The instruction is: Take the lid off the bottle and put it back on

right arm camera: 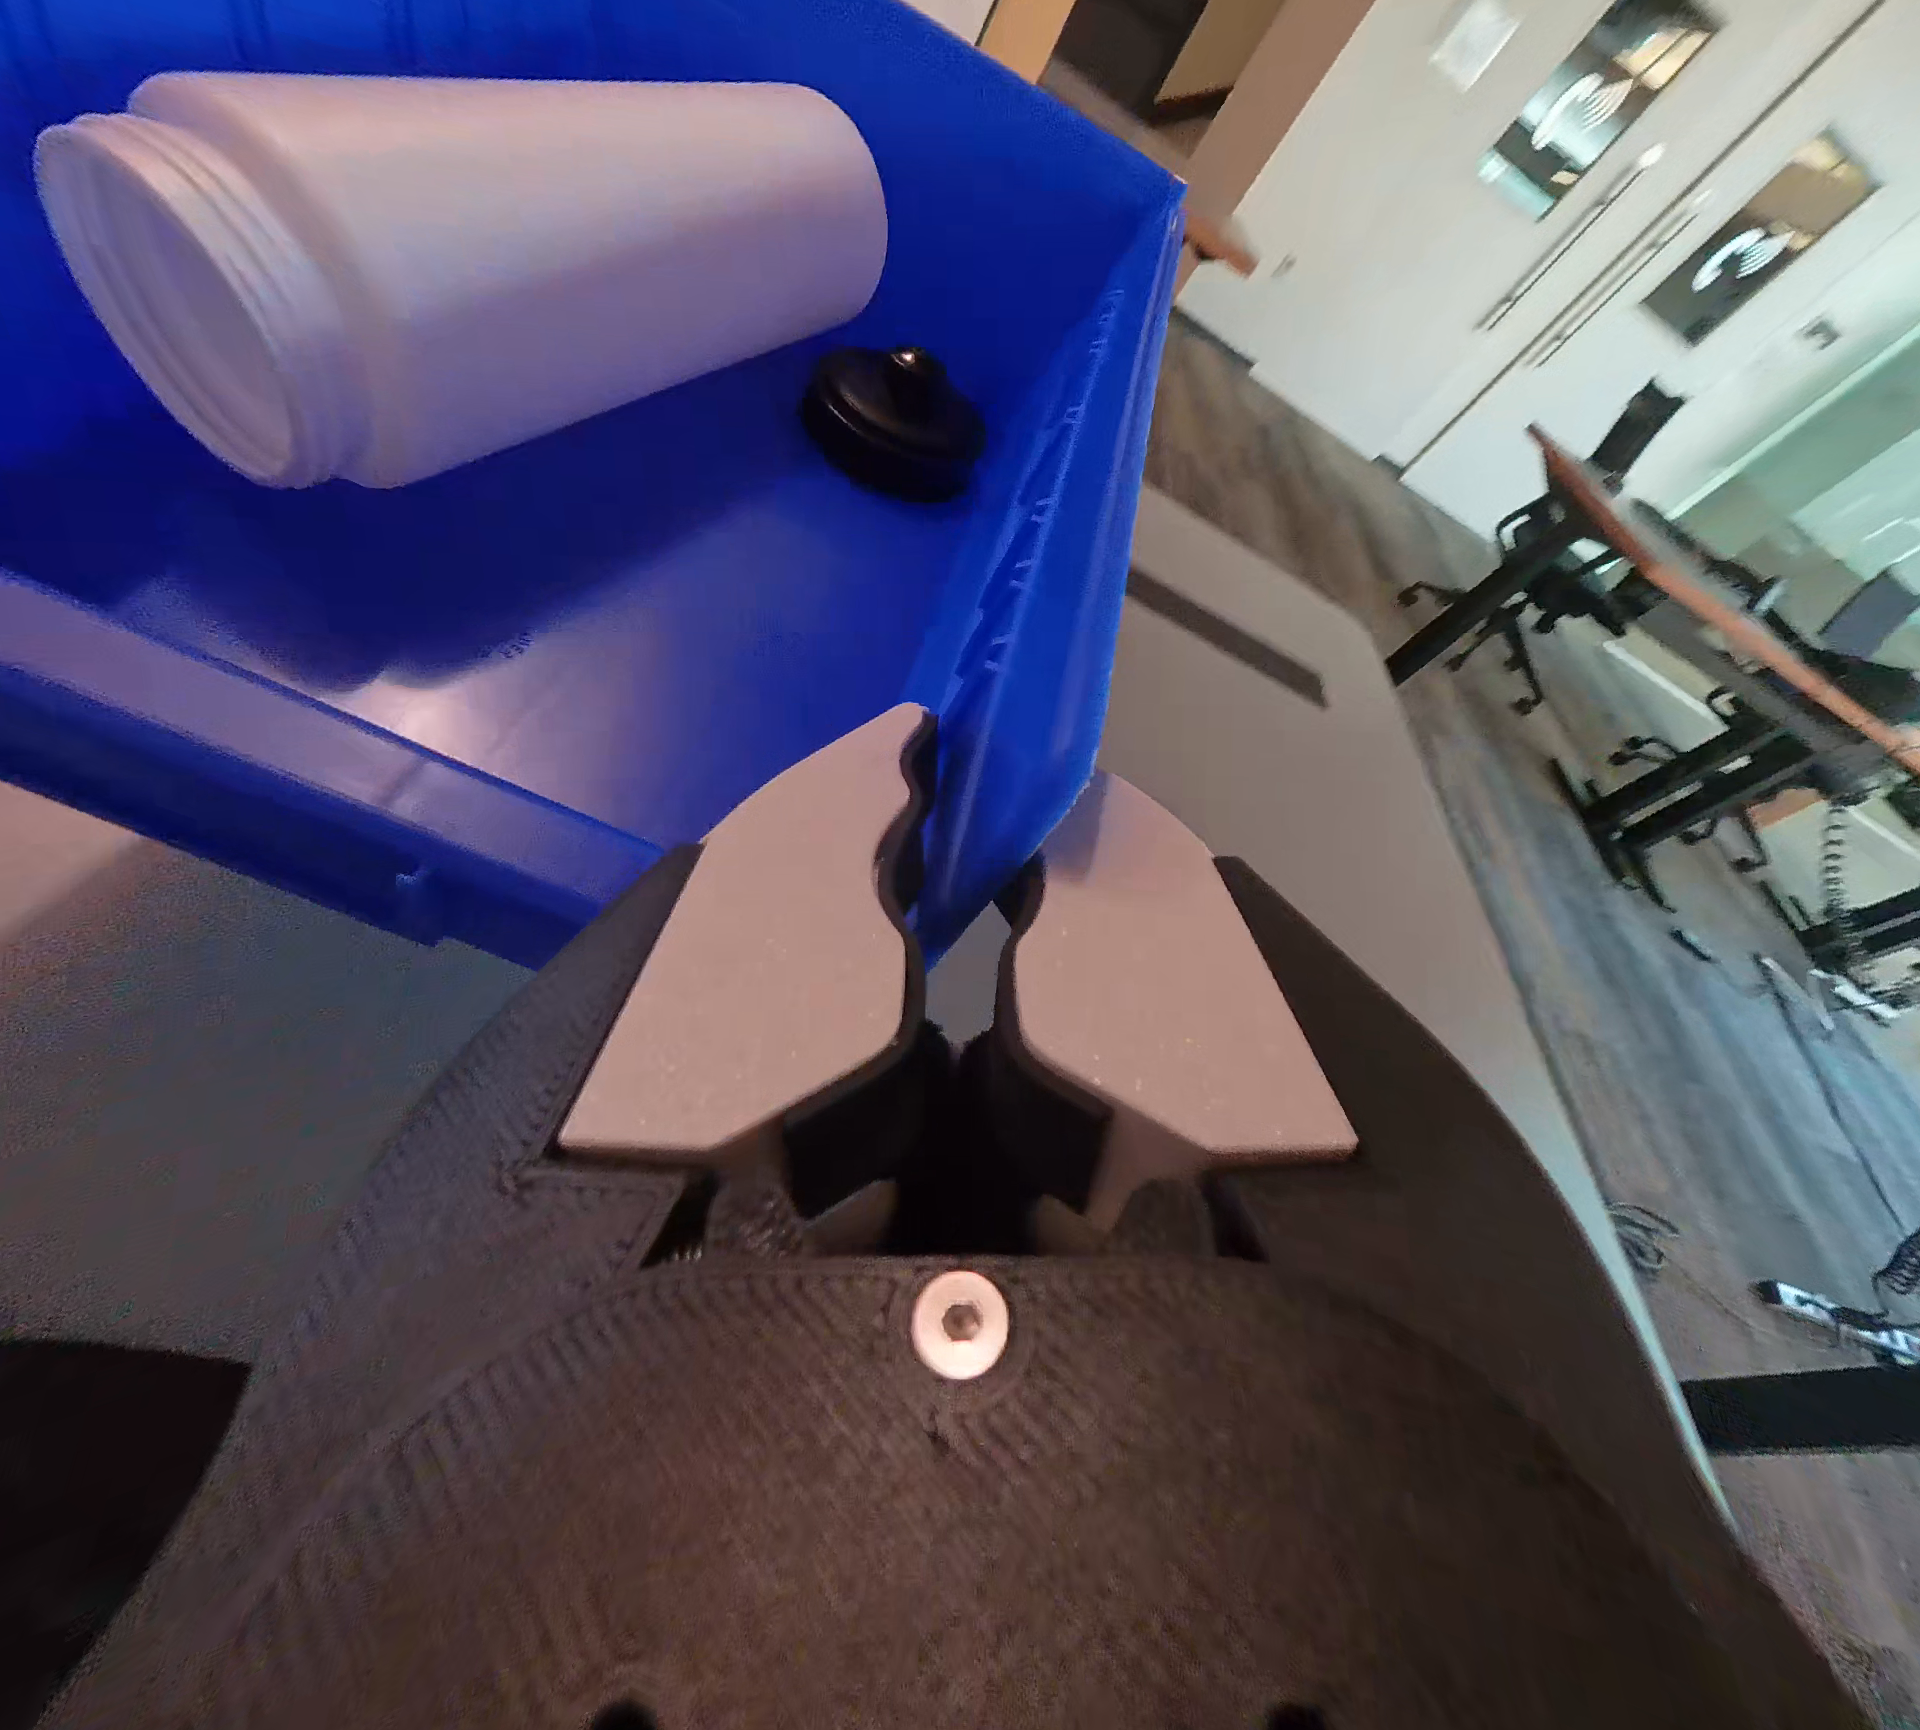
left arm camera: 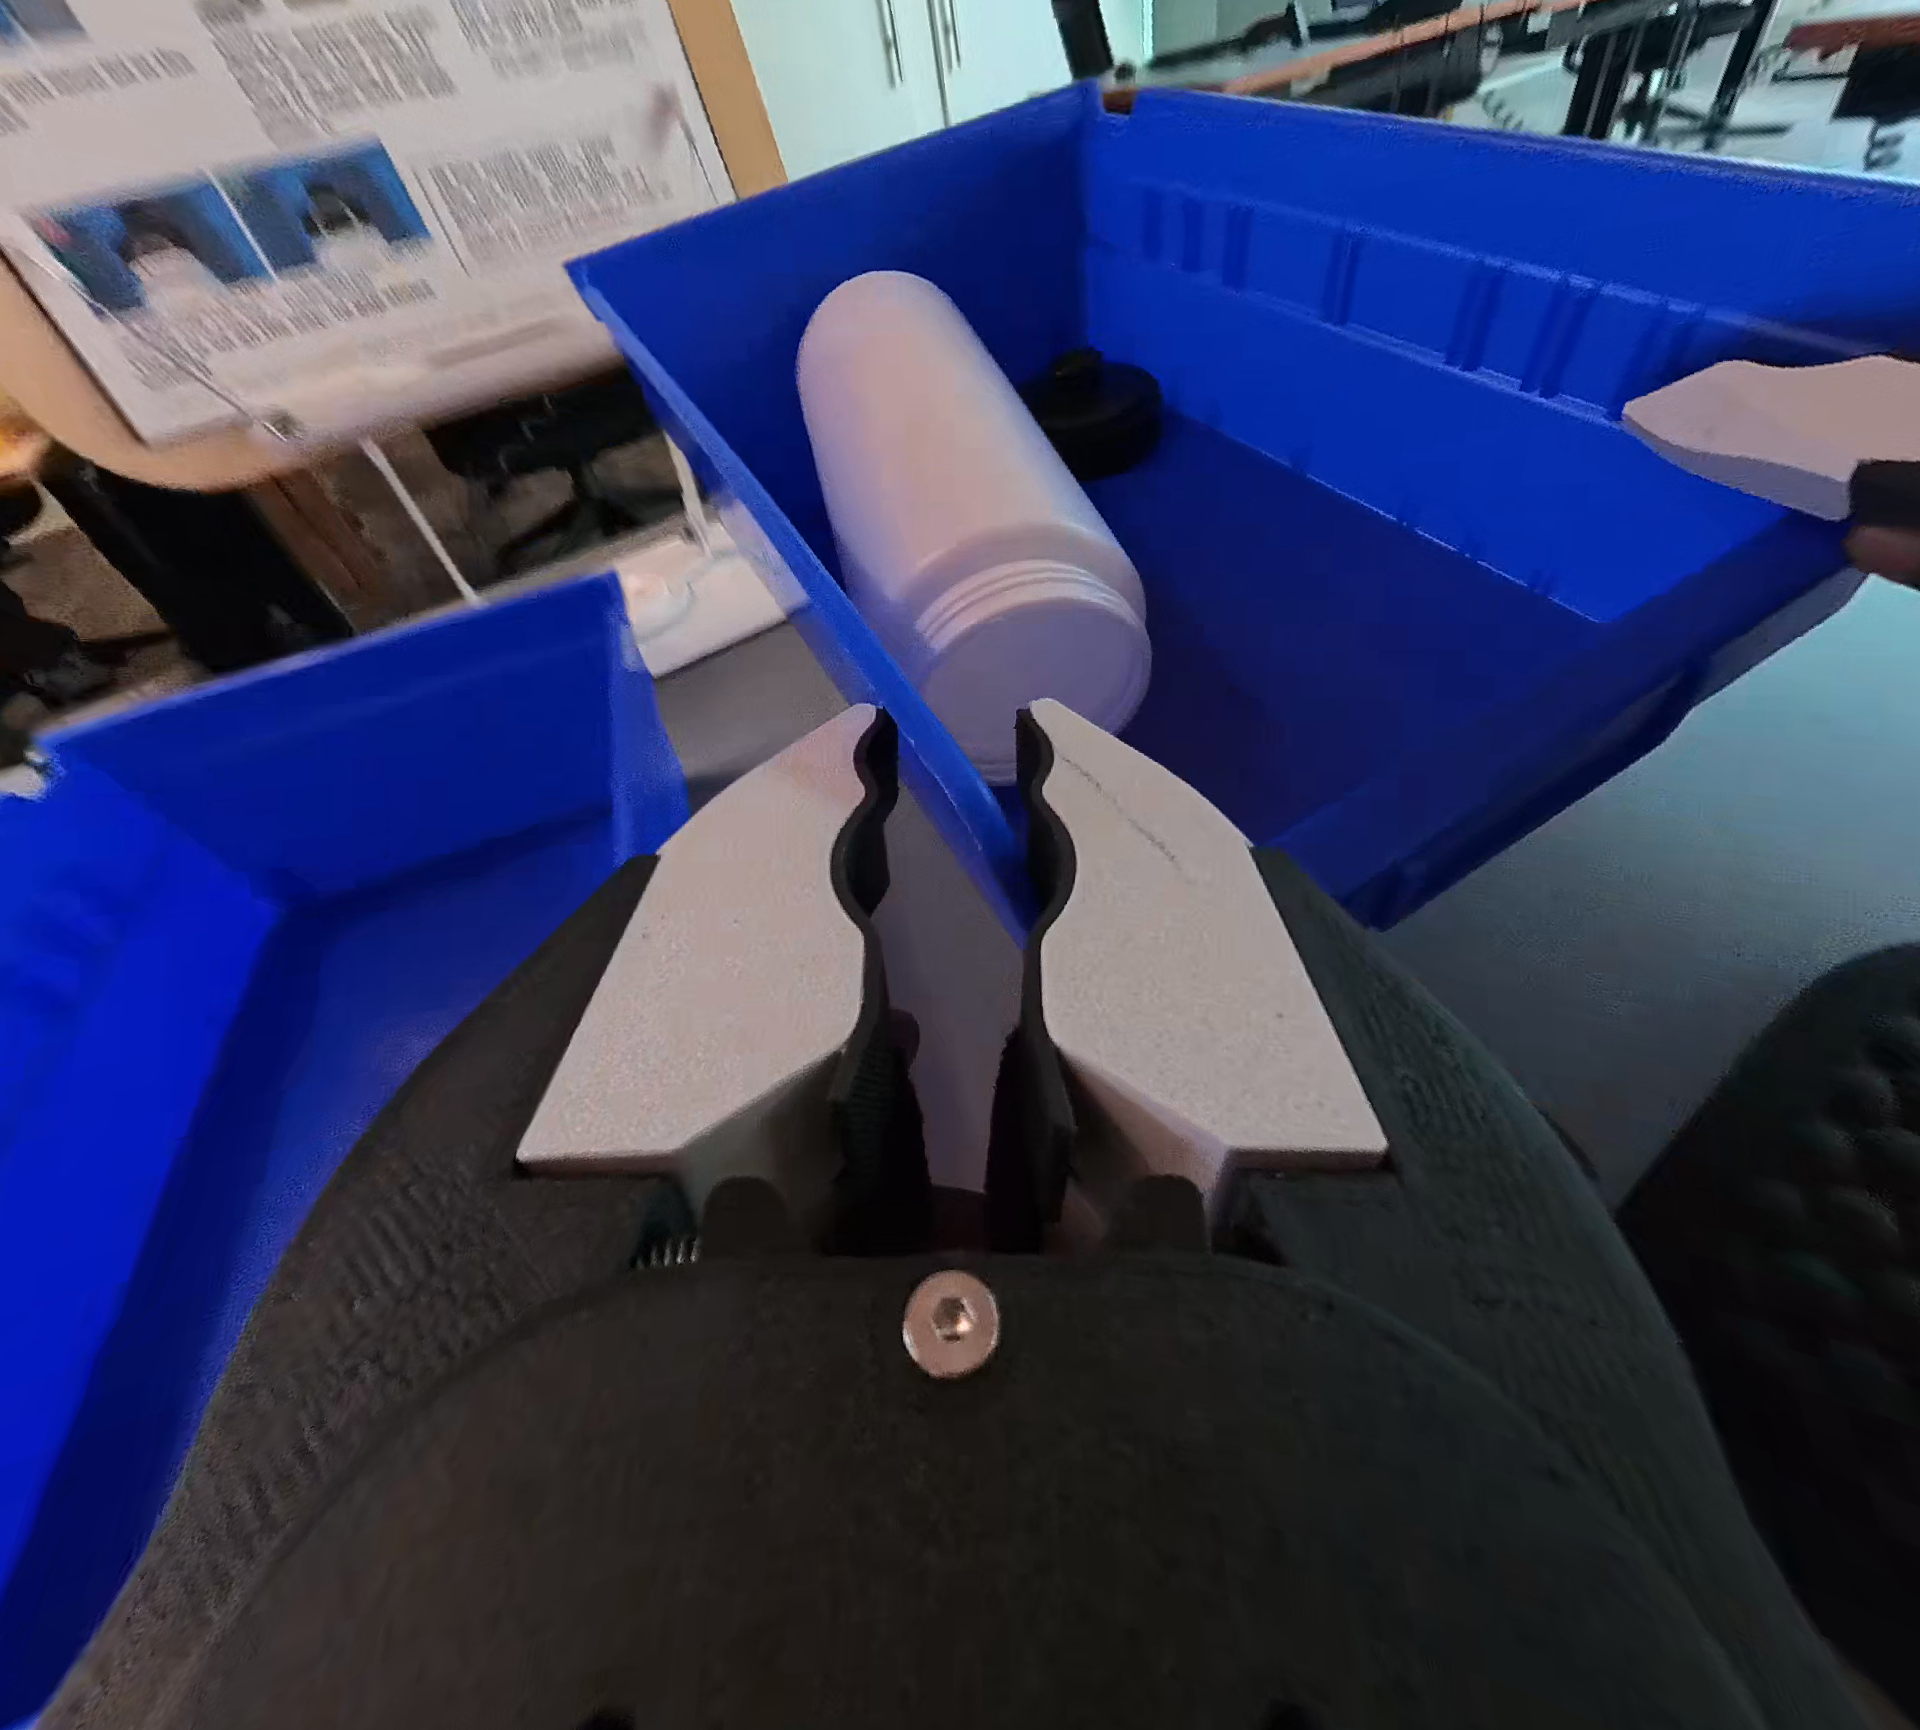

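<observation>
With both grippers' jaws clamped on opposite walls of the blue bin (left arm camera: 1351,350), the white bottle (left arm camera: 956,517) lies lidless inside, mouth toward the left gripper (left arm camera: 956,745), black lid (right arm camera: 894,433) beside its base, nearer the right gripper (right arm camera: 997,797).

Your table (right arm camera: 1226,849) has a smooth grey top with a rounded far corner and a dark slot set into it near that end. Two blue bins are on it. The bin (left arm camera: 1455,392) with the bottle and lid in it looks tilted, one side off the table; from these views you cannot tell how much of its base touches. The second blue bin (left arm camera: 260,849) sits just beside it to the left, a narrow strip of table between them.
</observation>
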The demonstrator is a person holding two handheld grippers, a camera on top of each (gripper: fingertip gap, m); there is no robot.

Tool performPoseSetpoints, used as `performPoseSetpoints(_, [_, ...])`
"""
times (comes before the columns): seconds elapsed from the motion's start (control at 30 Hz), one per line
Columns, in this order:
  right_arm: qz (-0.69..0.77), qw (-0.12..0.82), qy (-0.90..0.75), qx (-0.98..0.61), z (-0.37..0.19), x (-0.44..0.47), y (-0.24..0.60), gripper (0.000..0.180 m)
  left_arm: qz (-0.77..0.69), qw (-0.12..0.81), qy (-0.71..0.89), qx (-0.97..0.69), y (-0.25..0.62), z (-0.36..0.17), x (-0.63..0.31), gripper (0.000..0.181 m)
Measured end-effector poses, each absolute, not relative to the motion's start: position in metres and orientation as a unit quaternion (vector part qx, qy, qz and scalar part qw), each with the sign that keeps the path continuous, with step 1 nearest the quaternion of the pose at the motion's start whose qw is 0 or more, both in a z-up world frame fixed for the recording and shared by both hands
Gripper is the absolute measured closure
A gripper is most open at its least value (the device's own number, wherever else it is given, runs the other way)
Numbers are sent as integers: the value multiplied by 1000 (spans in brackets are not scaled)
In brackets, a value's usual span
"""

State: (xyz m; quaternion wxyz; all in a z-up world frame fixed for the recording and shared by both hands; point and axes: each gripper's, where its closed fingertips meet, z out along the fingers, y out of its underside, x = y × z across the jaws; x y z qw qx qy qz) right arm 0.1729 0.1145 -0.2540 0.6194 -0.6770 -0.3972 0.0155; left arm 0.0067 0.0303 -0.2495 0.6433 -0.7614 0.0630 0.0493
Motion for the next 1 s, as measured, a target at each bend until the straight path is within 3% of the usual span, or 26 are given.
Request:
performPoseSetpoints(0.17, [11,642,-396,-656,-198,149,94,172,84,652,73,-750,8,-201,-20,159])
performPoseSetpoints(0.37, [53,652,-443,-613,-174,65,67,172,162,649,20,-743,-45,-180,-92,161])
performPoseSetpoints(0.7, [185,626,-561,-509,-187,-121,-41,169,327,584,-83,-739,-200,-165,-228,163])
performPoseSetpoints(1.0, [268,599,-613,-440,-230,-213,-139,167,395,520,-141,-744,-309,-206,-284,163])
